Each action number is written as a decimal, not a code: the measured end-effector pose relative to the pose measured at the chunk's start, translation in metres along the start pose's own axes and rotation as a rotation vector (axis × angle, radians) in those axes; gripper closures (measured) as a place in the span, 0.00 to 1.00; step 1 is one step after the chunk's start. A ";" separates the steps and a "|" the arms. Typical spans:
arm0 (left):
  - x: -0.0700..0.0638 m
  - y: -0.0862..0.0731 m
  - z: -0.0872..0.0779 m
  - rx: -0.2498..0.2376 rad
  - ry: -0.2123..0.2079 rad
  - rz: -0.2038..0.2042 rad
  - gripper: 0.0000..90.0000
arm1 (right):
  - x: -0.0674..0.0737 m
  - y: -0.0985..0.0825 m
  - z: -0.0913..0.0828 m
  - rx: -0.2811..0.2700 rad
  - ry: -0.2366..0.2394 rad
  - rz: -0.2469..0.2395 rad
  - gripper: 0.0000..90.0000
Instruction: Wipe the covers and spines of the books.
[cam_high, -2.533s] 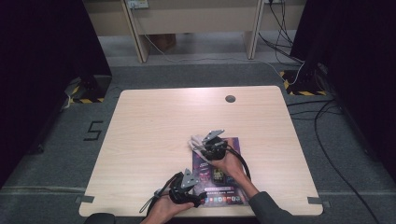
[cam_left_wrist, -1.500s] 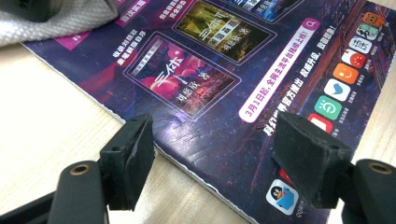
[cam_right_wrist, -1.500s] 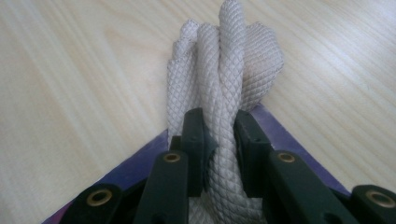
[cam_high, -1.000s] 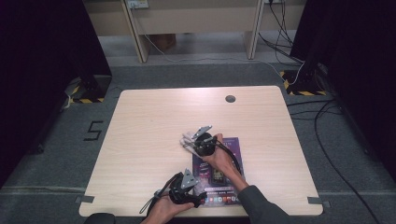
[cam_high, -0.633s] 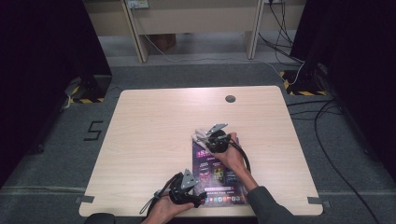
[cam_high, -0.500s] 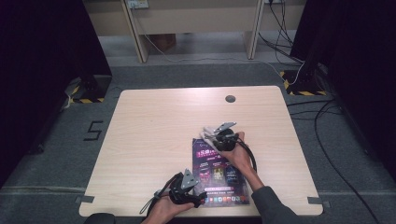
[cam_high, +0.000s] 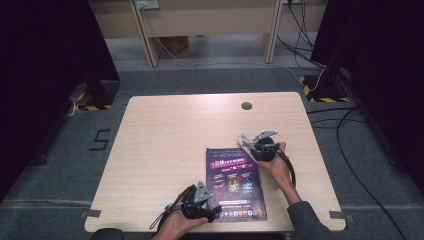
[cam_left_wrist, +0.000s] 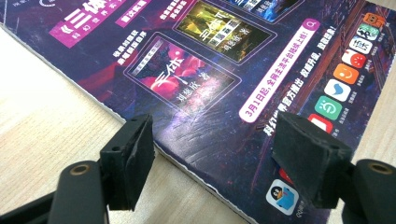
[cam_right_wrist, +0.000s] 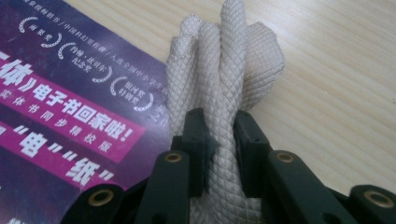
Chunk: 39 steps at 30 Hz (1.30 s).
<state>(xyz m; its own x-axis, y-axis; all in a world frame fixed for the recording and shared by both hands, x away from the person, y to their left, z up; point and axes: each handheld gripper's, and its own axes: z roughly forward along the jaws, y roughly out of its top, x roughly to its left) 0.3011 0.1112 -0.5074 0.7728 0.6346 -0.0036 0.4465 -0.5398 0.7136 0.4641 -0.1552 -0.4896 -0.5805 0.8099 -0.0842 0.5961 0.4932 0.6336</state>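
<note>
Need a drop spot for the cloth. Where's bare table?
Free: the left half of the table, left of the magazine, and the far strip toward the cable hole. Crowded: the near edge by the left gripper, and around the right gripper holding the cloth.

Left gripper (cam_high: 210, 210) low at near edge, jaws spread wide. Right gripper (cam_high: 247, 145) further out, forearm angled in, jaws clamped tight.
</note>
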 end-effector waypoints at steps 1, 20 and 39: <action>0.000 0.000 0.000 0.001 0.000 -0.001 0.32 | 0.000 -0.002 -0.001 0.000 0.003 0.004 0.86; 0.000 0.000 0.000 -0.001 -0.001 -0.002 0.32 | 0.016 -0.011 -0.010 -0.002 0.054 -0.027 0.86; 0.001 0.000 0.000 -0.002 -0.004 -0.005 0.32 | 0.020 -0.009 -0.008 -0.008 0.049 -0.023 0.87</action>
<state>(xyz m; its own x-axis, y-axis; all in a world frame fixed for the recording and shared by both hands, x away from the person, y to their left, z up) 0.3017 0.1116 -0.5077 0.7724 0.6351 -0.0095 0.4491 -0.5355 0.7152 0.4427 -0.1462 -0.4908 -0.6207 0.7817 -0.0606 0.5780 0.5084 0.6384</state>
